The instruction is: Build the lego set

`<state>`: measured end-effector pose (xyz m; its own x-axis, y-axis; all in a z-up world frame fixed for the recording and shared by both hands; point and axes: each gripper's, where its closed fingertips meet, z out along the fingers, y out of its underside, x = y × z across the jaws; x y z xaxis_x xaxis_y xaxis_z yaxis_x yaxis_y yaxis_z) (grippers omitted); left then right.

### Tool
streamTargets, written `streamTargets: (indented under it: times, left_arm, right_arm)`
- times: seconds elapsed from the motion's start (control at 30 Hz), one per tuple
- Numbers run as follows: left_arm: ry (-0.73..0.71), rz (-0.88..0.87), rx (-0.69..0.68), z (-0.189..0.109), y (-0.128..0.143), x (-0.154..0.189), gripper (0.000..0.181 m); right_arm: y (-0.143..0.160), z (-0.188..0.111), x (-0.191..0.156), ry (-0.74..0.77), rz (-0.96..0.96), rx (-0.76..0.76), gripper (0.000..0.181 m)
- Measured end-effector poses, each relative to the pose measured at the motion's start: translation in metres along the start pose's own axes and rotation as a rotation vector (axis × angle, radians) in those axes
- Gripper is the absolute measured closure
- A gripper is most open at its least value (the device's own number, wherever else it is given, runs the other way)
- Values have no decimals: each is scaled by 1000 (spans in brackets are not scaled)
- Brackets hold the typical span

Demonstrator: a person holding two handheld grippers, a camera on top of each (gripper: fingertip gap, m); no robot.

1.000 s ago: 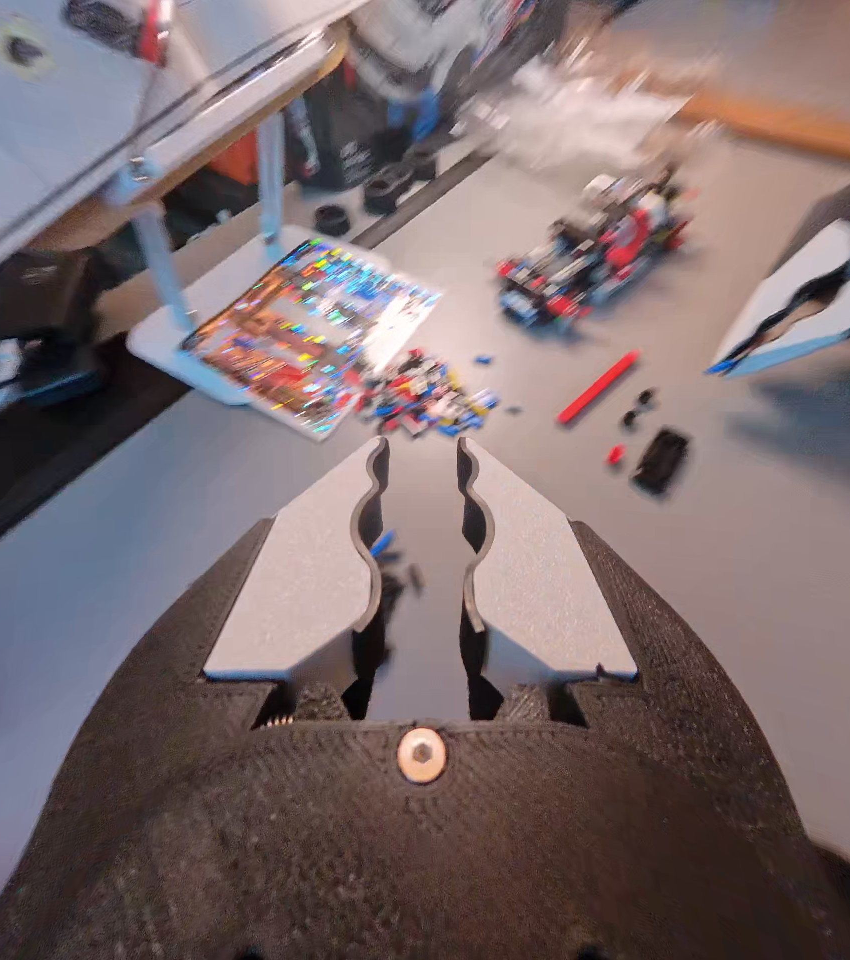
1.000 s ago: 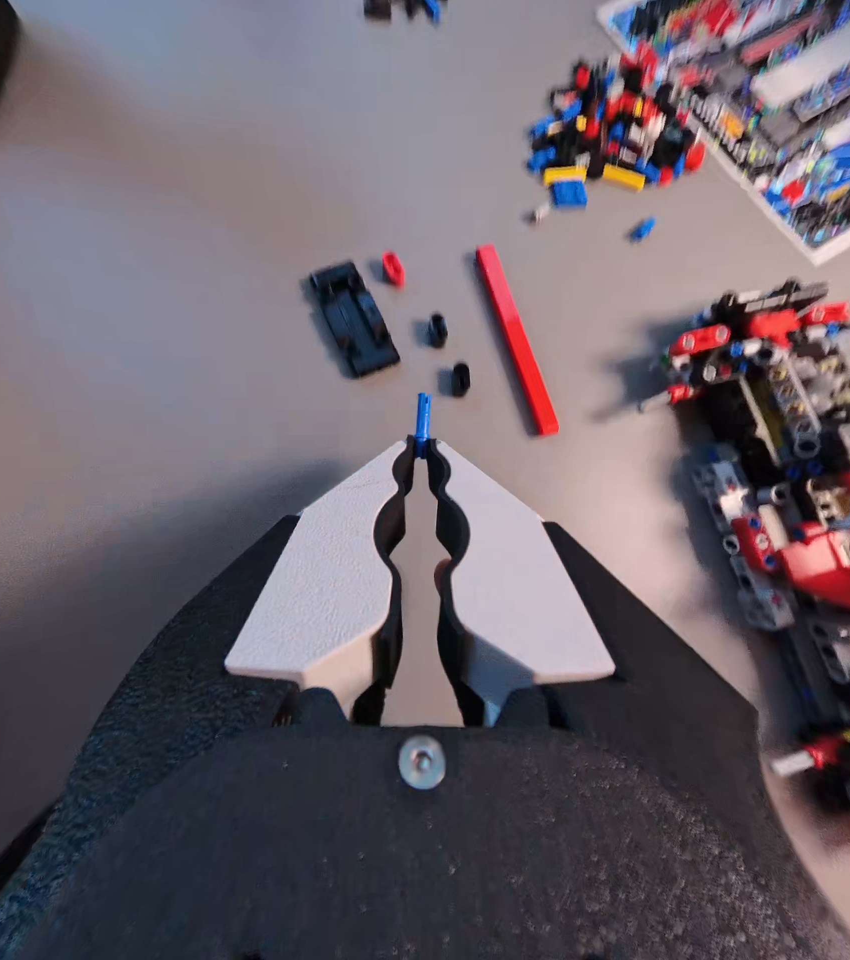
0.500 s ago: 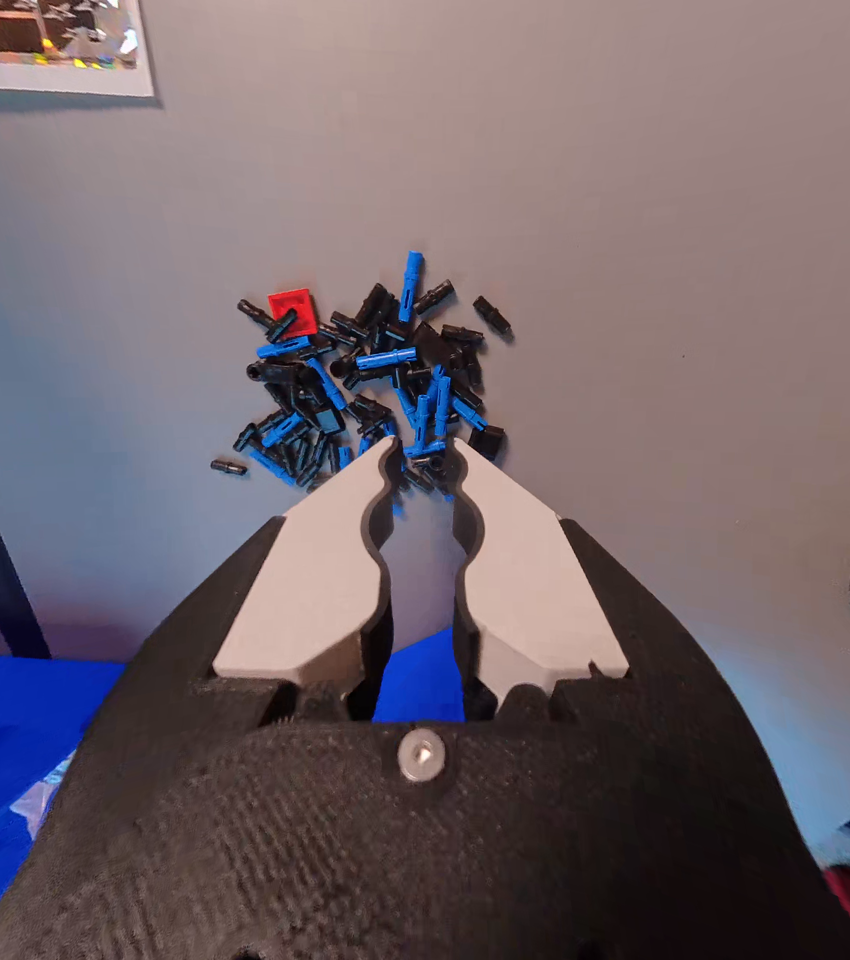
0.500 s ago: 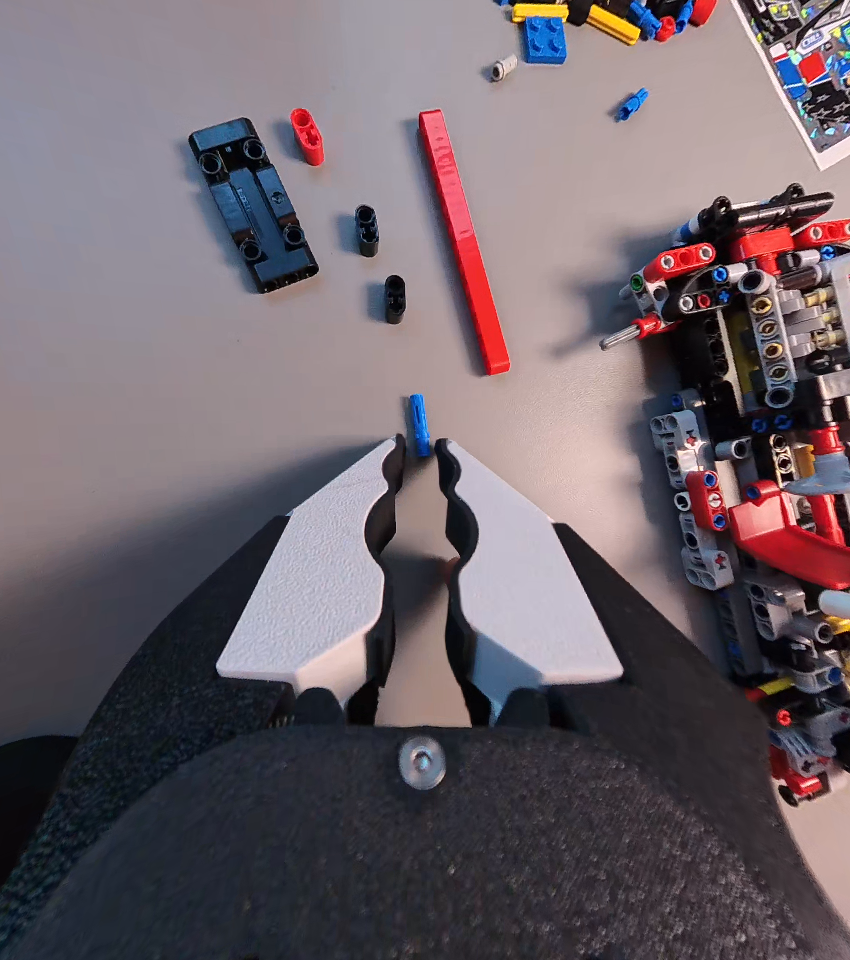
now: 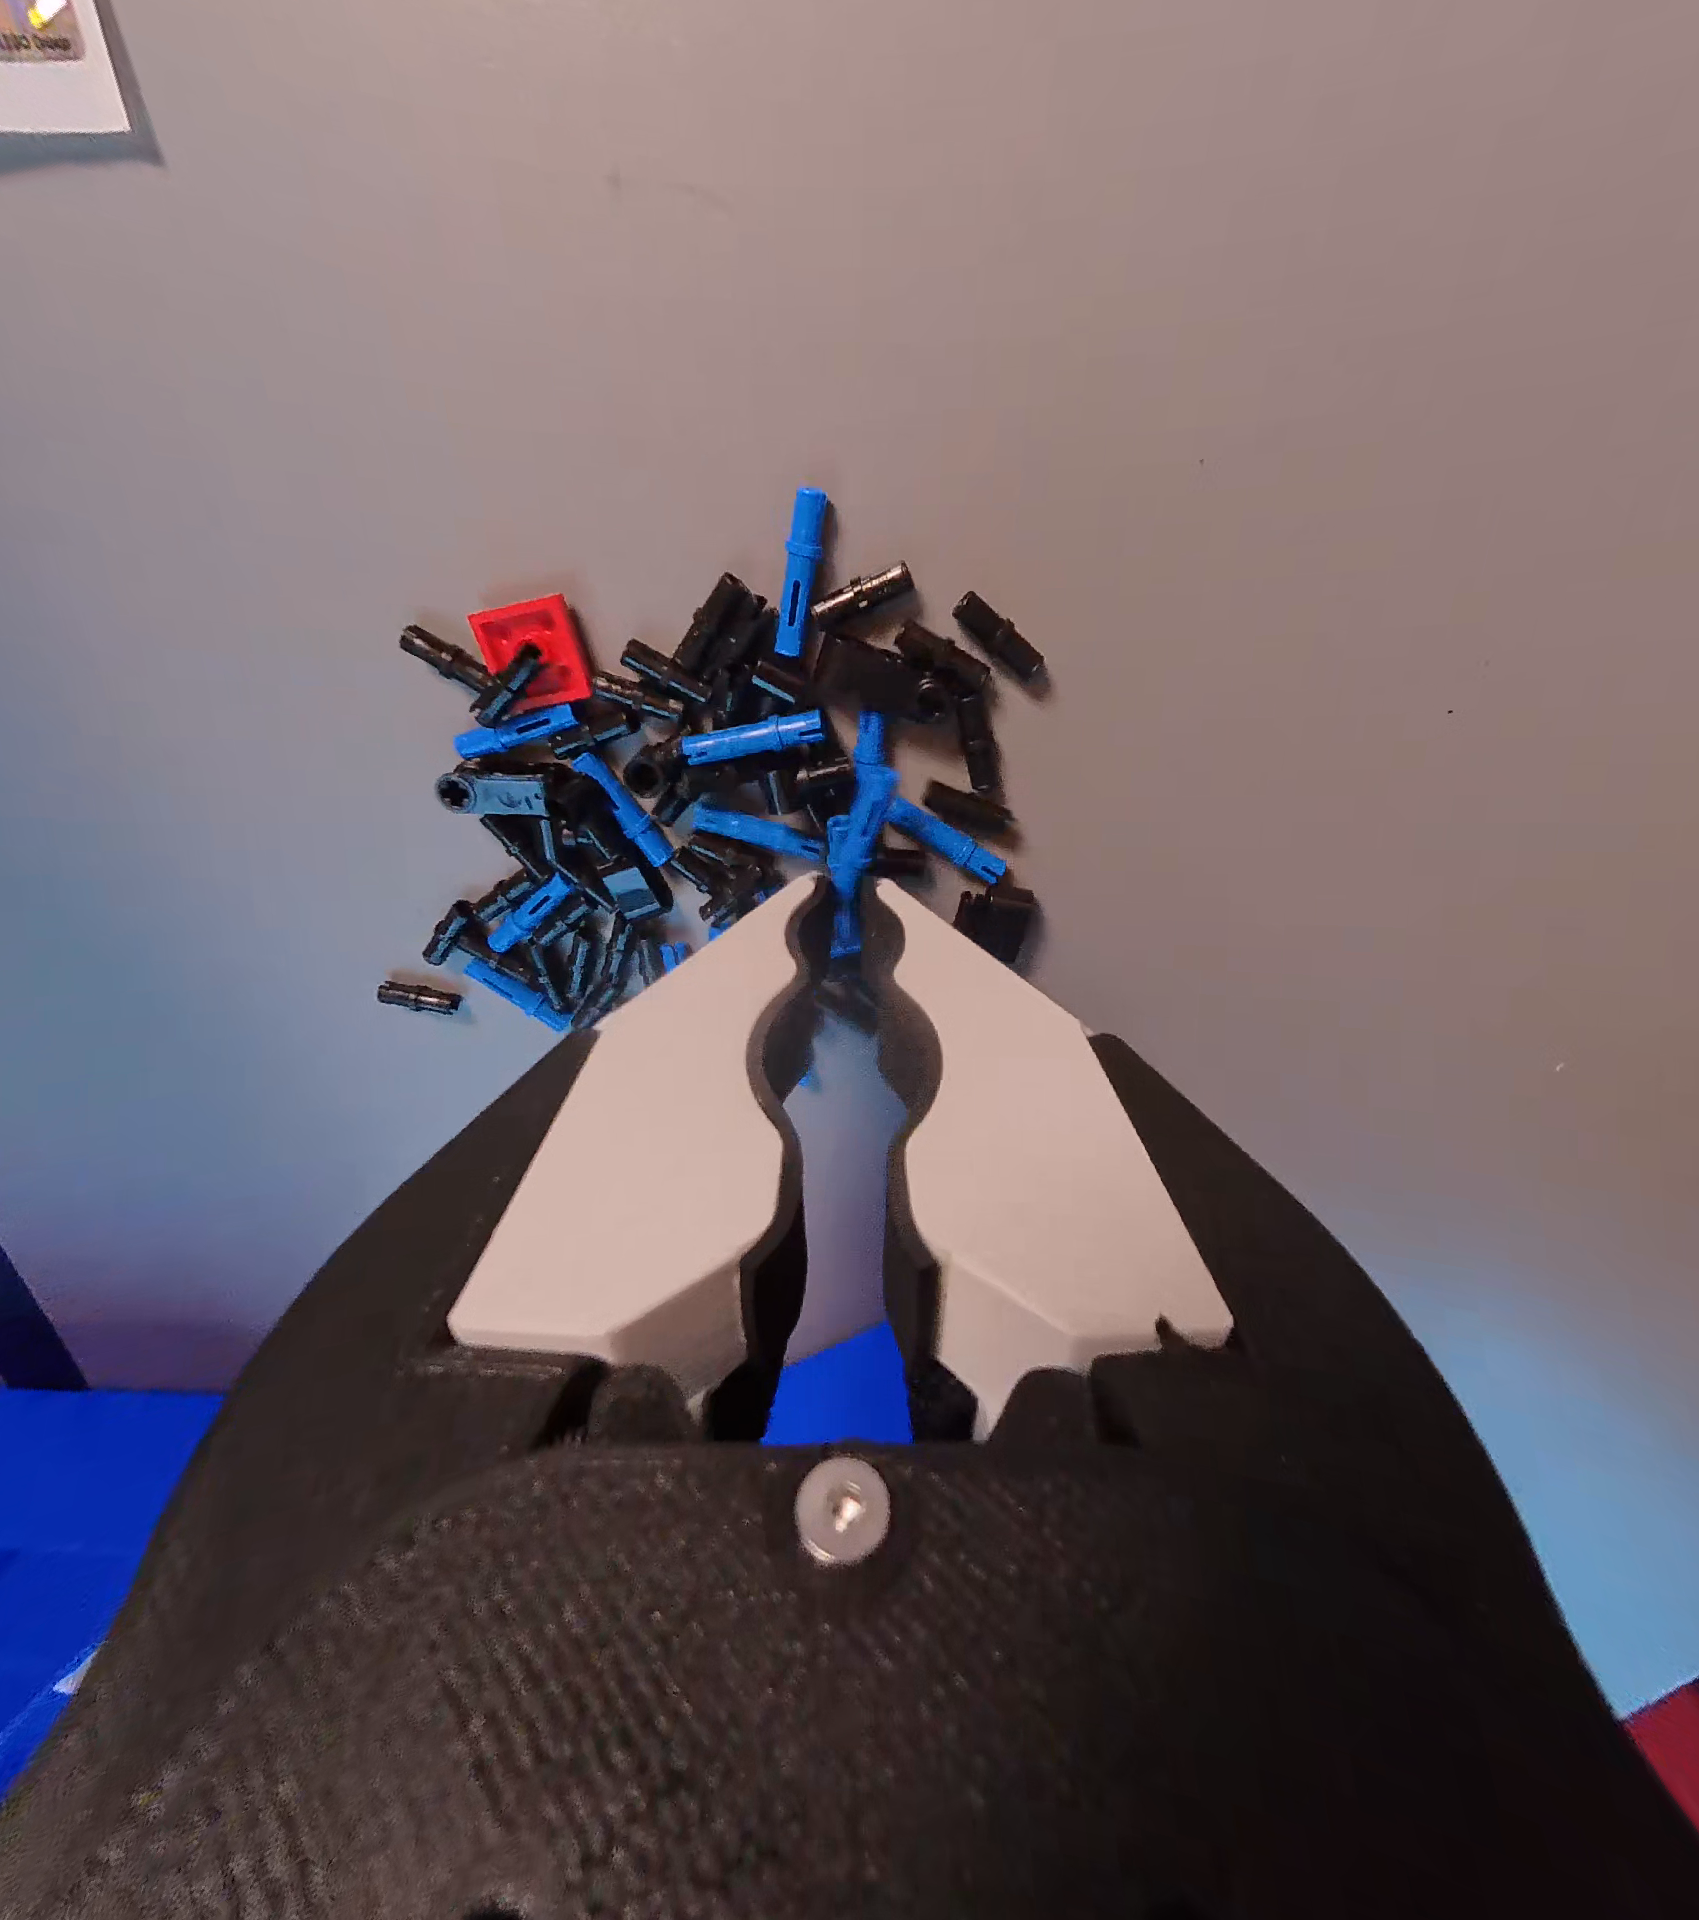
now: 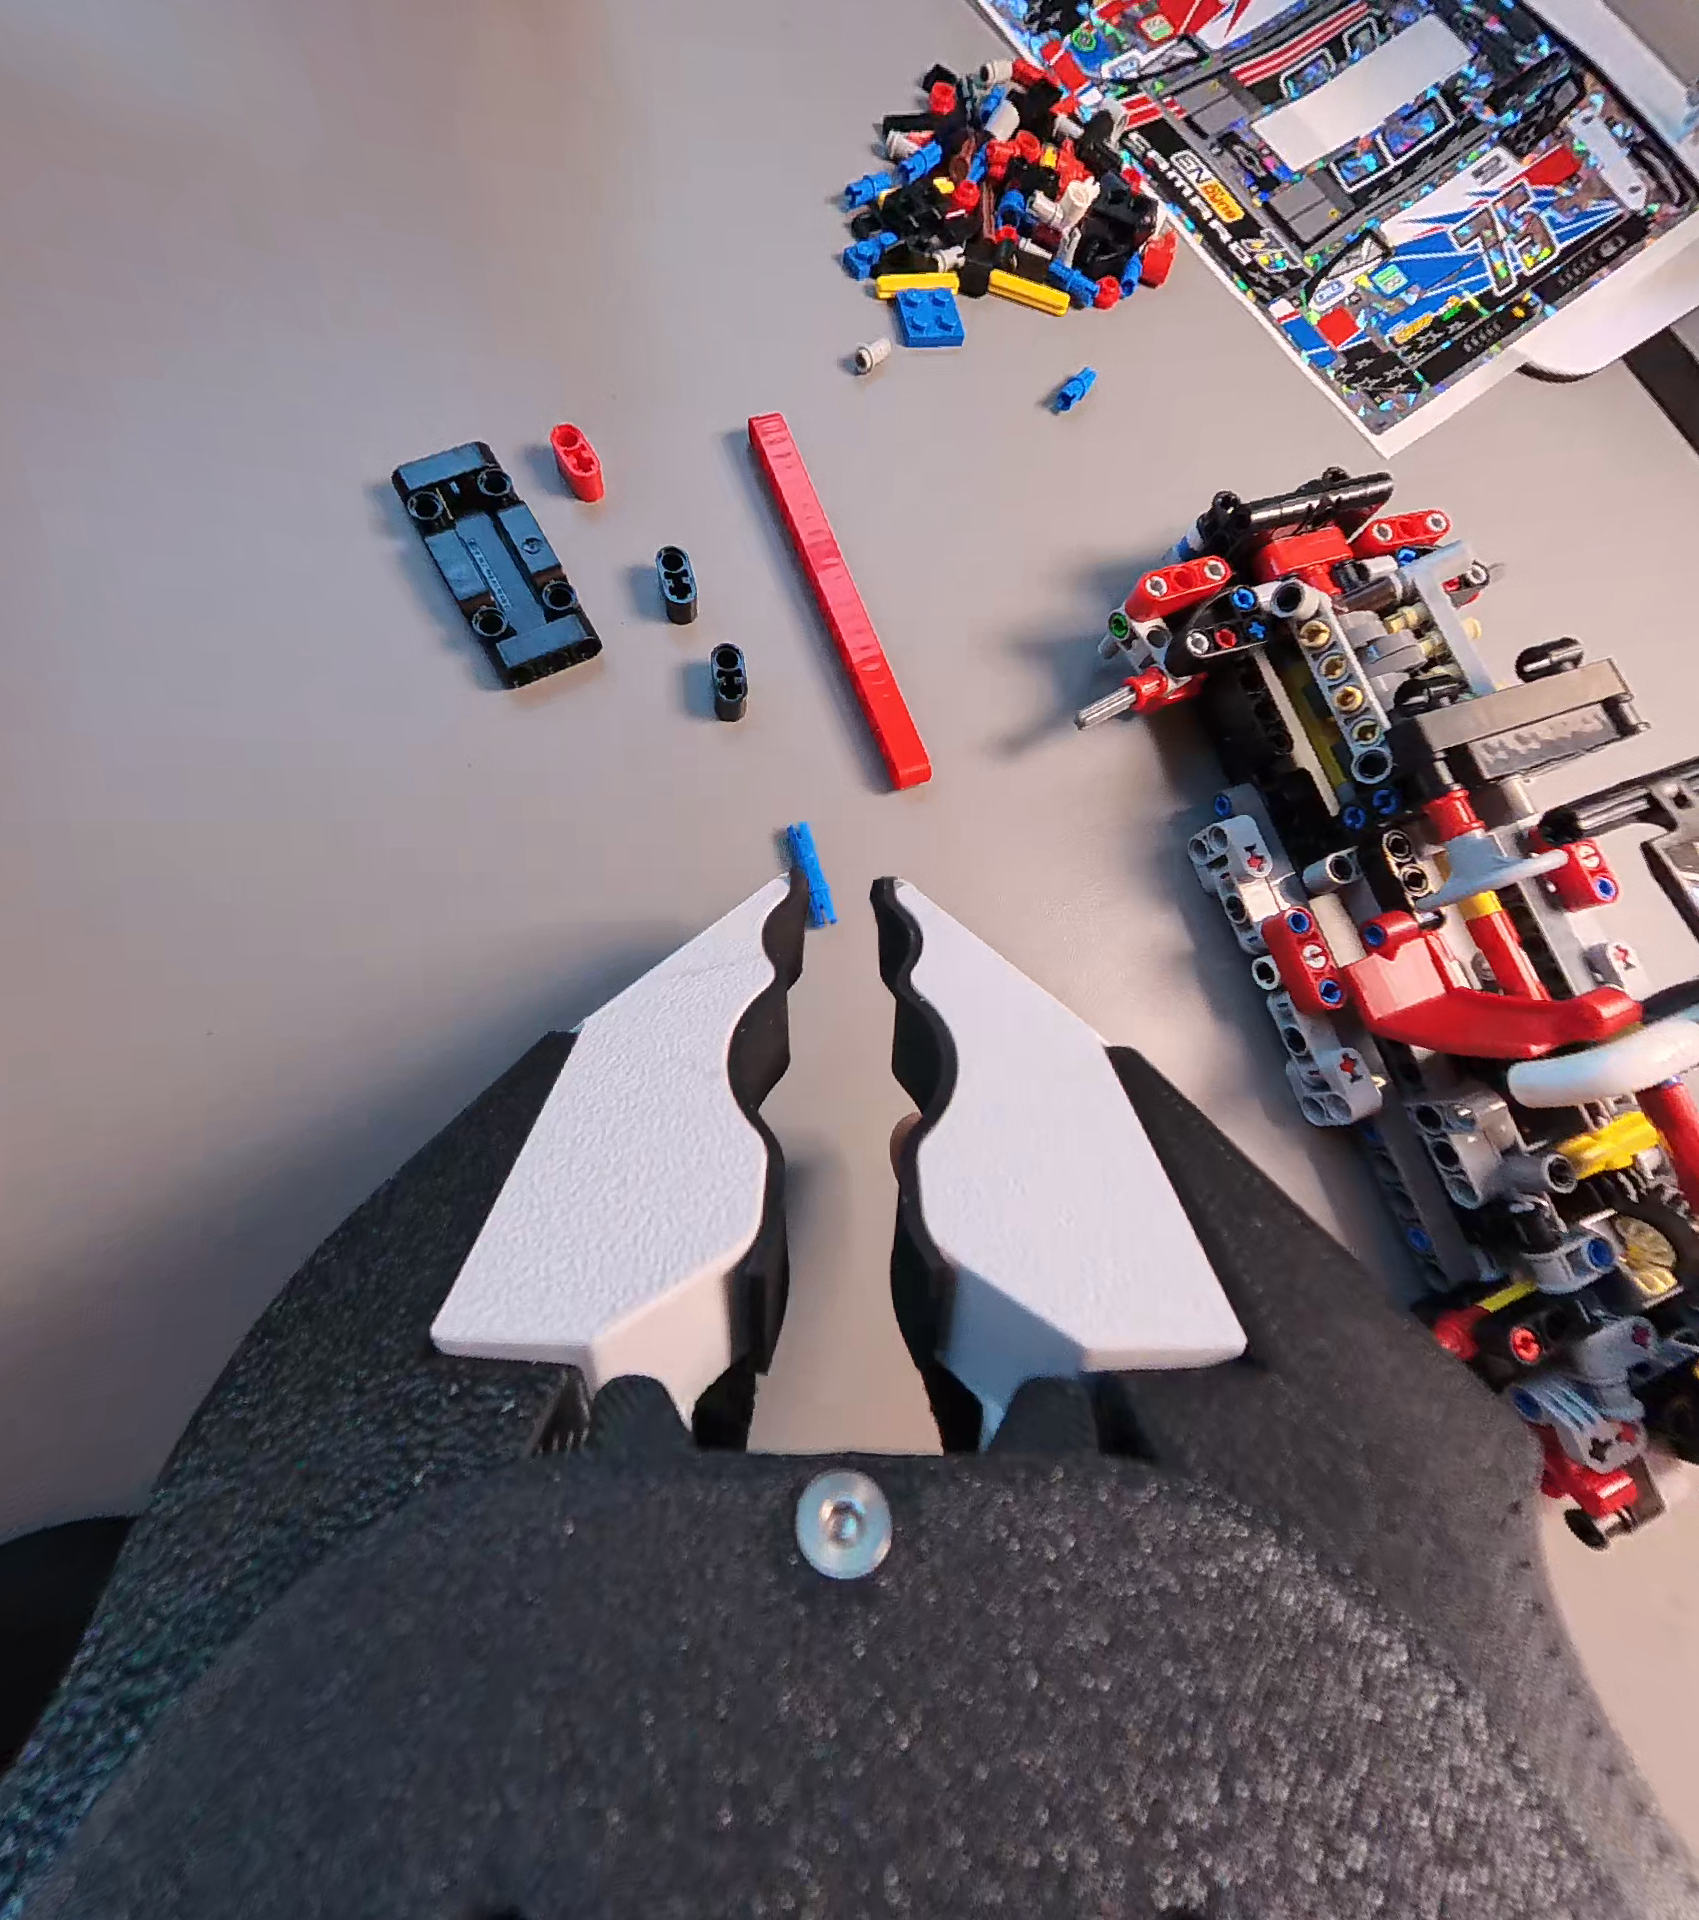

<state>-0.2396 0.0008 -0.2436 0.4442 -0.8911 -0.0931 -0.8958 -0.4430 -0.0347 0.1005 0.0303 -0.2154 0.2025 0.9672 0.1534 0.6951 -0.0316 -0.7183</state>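
Two grippers over grey worktop. Left gripper (image 5: pixel 845 896) is closed on a blue pin (image 5: pixel 853 831) at near edge of the black-and-blue pin pile (image 5: pixel 720 790); pin's lower end hidden btwn tips. Right gripper (image 6: pixel 837 891) is parted, holding nothing, w/ a loose blue pin (image 6: pixel 812 873) lying just by its left fingertip. Part-built car (image 6: pixel 1447 935) is cut off at right frame edge; sticker sheet (image 6: pixel 1396 197) cropped at top.

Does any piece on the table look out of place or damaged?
Nothing looks damaged. One red square plate lies in the pile of black and blue pins, the only piece there of that kind. A blue pin lies alone at the right gripper, whose jaws are open.
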Motion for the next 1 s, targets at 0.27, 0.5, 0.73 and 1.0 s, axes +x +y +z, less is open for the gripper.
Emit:
streamTargets:
  times: [0.27,0.5,0.73,1.0]
  left_arm:
    - [-24,-4,29,-5,3,1,179]
    - [36,-75,214,-32,-18,7,179]
    - [141,-94,474,-60,-70,36,178]
    - [441,124,768,-83,-187,146,179]
  right_arm:
    - [-4,0,-1,6,-1,26,171]
    - [-21,-2,-7,-5,3,97,172]
    - [-43,1,-24,-33,-51,183,172]
    - [-78,2,-76,-192,-250,360,162]
